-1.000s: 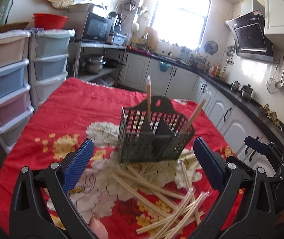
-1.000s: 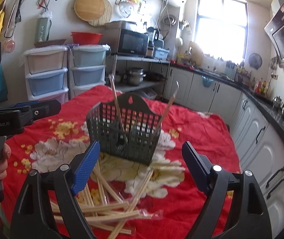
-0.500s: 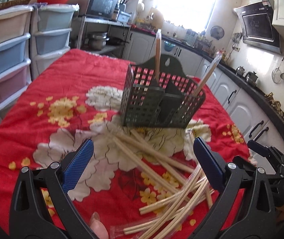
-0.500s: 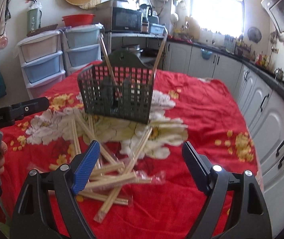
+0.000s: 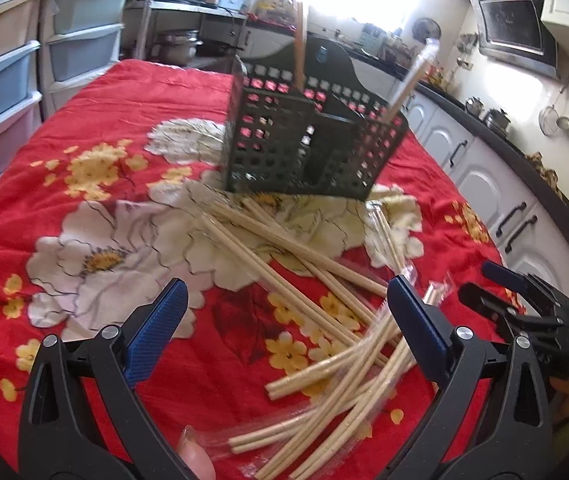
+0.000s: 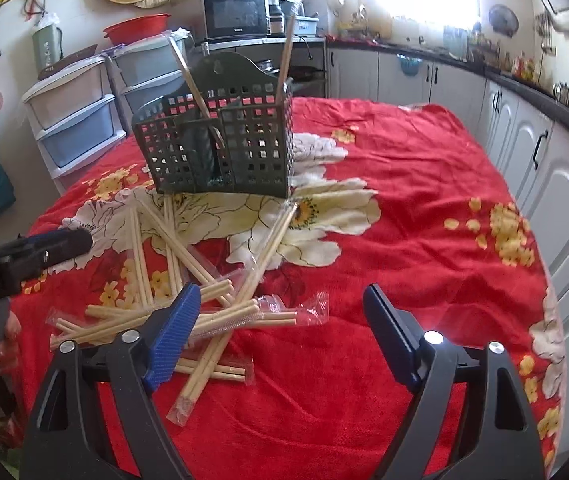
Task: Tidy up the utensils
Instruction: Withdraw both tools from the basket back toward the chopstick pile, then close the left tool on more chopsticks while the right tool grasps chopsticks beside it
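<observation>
**A:** Chopsticks (image 6: 188, 280) lie in a loose heap on the red cloth (image 6: 404, 240), just in front of the dark basket (image 6: 220, 140), where two already stand upright. You're at the reach-in for the next one.

**B:** And my grippers?

**A:** Your left gripper (image 5: 284, 332) is spread wide, empty. Your right gripper (image 6: 280, 336) is narrowing with nothing between its pads. Next, single out one stick; several look wrapped in clear film, though blur makes that uncertain.

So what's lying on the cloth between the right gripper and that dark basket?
In the right wrist view, a scattered pile of wrapped chopsticks lies on the red flowered cloth between the right gripper and the basket.
</observation>
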Demonstrator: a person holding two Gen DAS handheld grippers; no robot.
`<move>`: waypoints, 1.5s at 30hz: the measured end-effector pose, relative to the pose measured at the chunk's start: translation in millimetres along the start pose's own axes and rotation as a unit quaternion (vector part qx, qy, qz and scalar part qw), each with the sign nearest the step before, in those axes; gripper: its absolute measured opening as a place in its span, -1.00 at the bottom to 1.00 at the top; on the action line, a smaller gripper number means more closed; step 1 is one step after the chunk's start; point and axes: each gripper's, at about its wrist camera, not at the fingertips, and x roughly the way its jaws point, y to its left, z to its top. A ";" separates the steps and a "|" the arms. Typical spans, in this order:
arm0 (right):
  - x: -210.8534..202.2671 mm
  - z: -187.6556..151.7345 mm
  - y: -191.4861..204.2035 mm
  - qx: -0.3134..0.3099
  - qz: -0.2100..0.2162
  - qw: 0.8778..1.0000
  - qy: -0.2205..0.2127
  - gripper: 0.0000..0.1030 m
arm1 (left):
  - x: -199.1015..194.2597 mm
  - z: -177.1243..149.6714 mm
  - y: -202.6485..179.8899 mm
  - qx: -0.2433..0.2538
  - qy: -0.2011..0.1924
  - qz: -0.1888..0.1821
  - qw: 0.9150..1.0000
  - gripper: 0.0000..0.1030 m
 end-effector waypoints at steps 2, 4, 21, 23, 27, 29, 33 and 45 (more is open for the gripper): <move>4.3 -1.4 -5.2 0.014 0.009 1.000 0.008 0.42 | 4.0 -2.6 -2.3 0.002 0.008 -0.006 1.000 0.70; 9.1 -3.0 -11.2 0.032 0.020 0.999 0.017 0.30 | 8.6 -6.7 -4.4 0.004 0.019 -0.015 1.000 0.59; 34.6 -9.6 -59.5 0.170 0.098 0.979 0.064 -0.22 | 61.8 0.6 -63.6 0.115 0.115 -0.077 0.984 -0.30; 37.0 -9.2 -61.9 0.178 0.109 0.976 0.068 -0.33 | 67.6 1.6 -68.0 0.121 0.123 -0.083 0.982 -0.36; 38.6 -7.9 -63.4 0.184 0.130 0.972 0.073 -0.68 | 73.5 4.0 -77.3 0.136 0.129 -0.086 0.978 -0.46; 36.3 -6.0 -62.2 0.181 0.130 0.973 0.068 -0.83 | 74.9 4.9 -81.3 0.144 0.130 -0.087 0.977 -0.48; 30.3 -1.7 -62.4 0.175 0.128 0.975 0.056 -0.89 | 76.8 7.2 -89.8 0.164 0.134 -0.087 0.973 -0.54; 18.2 10.6 -63.2 0.159 0.119 0.979 0.038 -0.90 | 98.9 16.6 -105.3 0.207 0.162 -0.078 0.962 -0.86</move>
